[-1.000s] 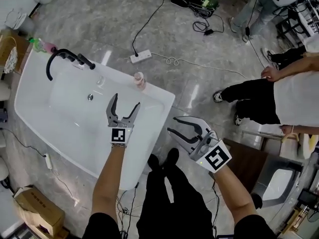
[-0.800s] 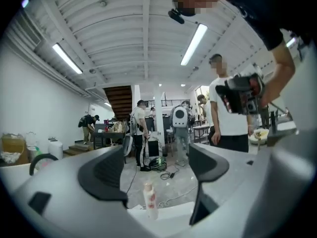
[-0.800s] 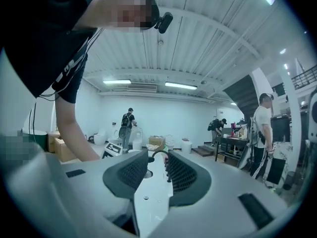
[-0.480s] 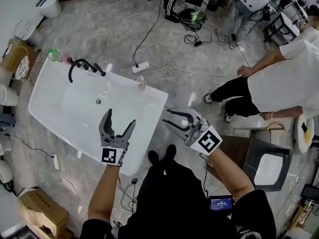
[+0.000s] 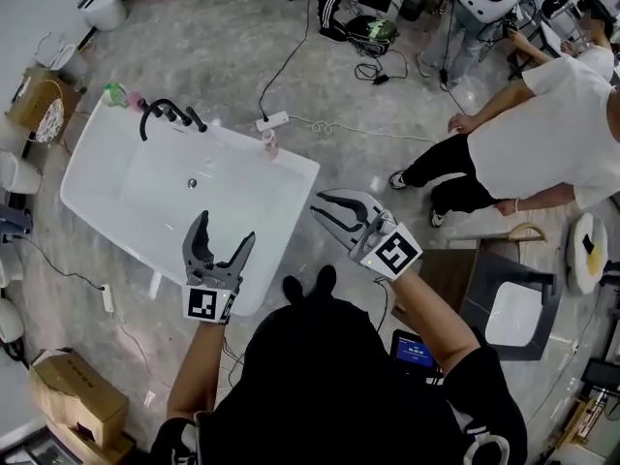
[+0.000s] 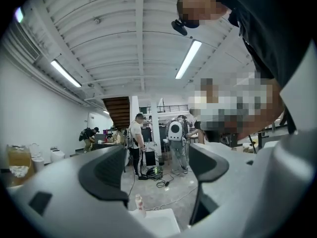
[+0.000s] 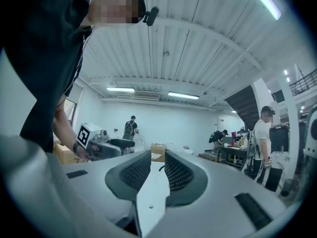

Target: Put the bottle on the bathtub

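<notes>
We hold the left gripper [image 5: 225,229] spread wide and empty over the bathtub's [image 5: 126,177] near edge; the bottle [image 5: 269,143] stands upright on the far rim, well ahead of it. The right gripper [image 5: 318,209] hangs beside the tub, jaws nearly together, pinching nothing

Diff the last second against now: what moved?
The left tool drew back from over the bathtub basin toward its near rim. Nothing grabbed or released. Unchanged: the right tool is beside the tub, both are open and empty, and the bottle is standing on the far rim.
</notes>
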Action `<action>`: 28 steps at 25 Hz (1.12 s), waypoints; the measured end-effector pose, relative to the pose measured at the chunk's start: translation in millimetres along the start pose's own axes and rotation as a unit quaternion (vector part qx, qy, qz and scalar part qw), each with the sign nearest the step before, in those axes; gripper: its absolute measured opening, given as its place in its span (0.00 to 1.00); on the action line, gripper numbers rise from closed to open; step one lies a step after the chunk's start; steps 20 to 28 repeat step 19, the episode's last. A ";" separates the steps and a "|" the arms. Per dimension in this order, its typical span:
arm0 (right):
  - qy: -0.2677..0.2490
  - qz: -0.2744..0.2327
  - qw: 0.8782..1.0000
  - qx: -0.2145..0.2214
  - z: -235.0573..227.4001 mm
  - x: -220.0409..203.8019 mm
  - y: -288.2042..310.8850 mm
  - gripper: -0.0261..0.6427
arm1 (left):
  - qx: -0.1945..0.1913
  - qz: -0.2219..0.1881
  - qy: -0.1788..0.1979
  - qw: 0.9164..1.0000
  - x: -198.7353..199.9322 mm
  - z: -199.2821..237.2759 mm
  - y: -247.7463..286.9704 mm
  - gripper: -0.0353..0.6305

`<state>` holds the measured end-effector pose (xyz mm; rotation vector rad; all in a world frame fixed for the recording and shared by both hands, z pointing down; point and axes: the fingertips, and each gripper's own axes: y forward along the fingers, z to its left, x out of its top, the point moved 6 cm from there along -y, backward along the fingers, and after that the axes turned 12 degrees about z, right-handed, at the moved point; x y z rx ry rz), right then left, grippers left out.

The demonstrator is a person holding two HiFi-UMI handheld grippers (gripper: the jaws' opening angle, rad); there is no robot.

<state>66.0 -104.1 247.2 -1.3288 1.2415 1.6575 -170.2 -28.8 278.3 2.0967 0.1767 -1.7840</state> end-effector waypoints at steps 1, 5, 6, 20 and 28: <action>-0.002 -0.012 1.000 0.001 2.6 4.8 -1.1 0.18 | 0.000 0.000 0.005 1.000 3.1 -1.5 -3.3 0.66; -0.011 -0.024 1.000 0.006 15.3 14.3 -8.7 0.18 | 0.000 -0.014 0.002 1.000 10.9 -10.9 -16.7 0.66; -0.014 -0.021 1.000 0.008 18.1 15.5 -10.4 0.18 | 0.000 -0.015 0.005 1.000 11.5 -13.0 -19.6 0.66; -0.011 -0.011 1.000 0.004 36.4 16.5 -20.8 0.18 | -0.013 -0.034 0.011 0.999 14.1 -17.2 -28.0 0.66; -0.011 -0.011 1.000 0.004 36.4 16.5 -20.8 0.18 | -0.013 -0.034 0.011 0.999 14.1 -17.2 -28.0 0.66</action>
